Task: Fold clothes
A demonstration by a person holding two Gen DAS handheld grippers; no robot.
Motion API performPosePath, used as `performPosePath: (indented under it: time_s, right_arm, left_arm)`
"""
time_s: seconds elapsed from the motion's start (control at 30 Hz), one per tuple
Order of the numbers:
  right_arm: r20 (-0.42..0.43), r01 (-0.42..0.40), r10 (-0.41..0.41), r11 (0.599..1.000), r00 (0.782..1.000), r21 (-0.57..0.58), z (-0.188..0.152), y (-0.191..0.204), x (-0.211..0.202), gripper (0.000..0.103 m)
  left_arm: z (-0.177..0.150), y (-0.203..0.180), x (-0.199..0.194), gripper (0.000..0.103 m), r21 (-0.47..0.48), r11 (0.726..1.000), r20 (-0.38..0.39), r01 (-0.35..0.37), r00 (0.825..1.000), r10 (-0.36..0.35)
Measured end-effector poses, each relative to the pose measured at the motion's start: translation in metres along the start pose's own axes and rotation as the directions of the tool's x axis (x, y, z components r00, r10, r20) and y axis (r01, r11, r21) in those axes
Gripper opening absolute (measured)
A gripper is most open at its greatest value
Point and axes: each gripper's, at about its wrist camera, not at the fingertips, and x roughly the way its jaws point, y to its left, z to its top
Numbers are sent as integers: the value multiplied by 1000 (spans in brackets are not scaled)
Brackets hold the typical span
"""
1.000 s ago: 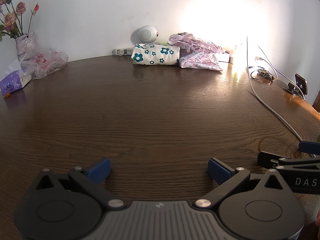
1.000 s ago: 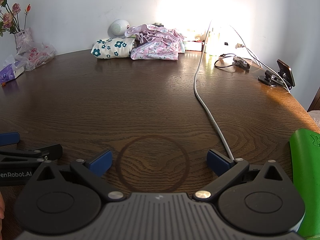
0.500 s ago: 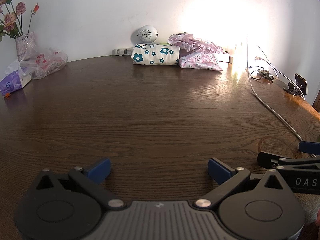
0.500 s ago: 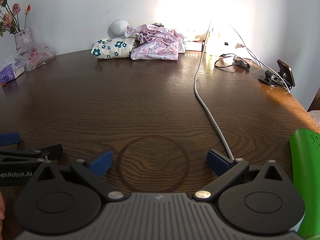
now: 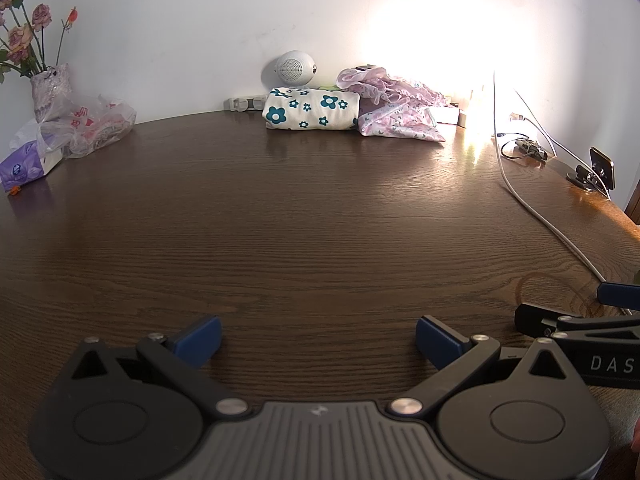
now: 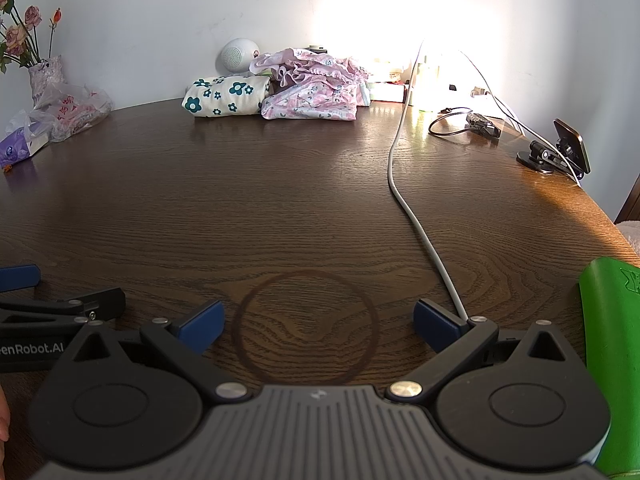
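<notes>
Teal-flowered cream garment [image 5: 310,114], pink garment [image 5: 398,120]

My right tongs [image 6: 316,326] gape wide, empty, low over the table [image 6: 280,200]. Folded flowered cloth [image 6: 226,96] touches a pink heap [image 6: 314,88], upper centre. White cable [image 6: 404,200] runs right; left tongs [image 6: 60,306] at lower left.

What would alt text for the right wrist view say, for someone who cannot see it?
An open right gripper with blue fingertips hovers low over a dark wooden table, holding nothing. At the far edge lie a folded flowered cloth and a crumpled pink garment; a white cable runs toward the gripper.
</notes>
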Motion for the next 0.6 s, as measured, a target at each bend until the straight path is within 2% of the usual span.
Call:
performPosePath:
  time_s: [0.6]
  right_arm:
    - [-2, 4, -4, 1000, 1000, -4, 0, 0, 0, 102]
  left_arm:
    - [1, -2, 1, 103, -2, 1000, 0, -5, 1000, 5]
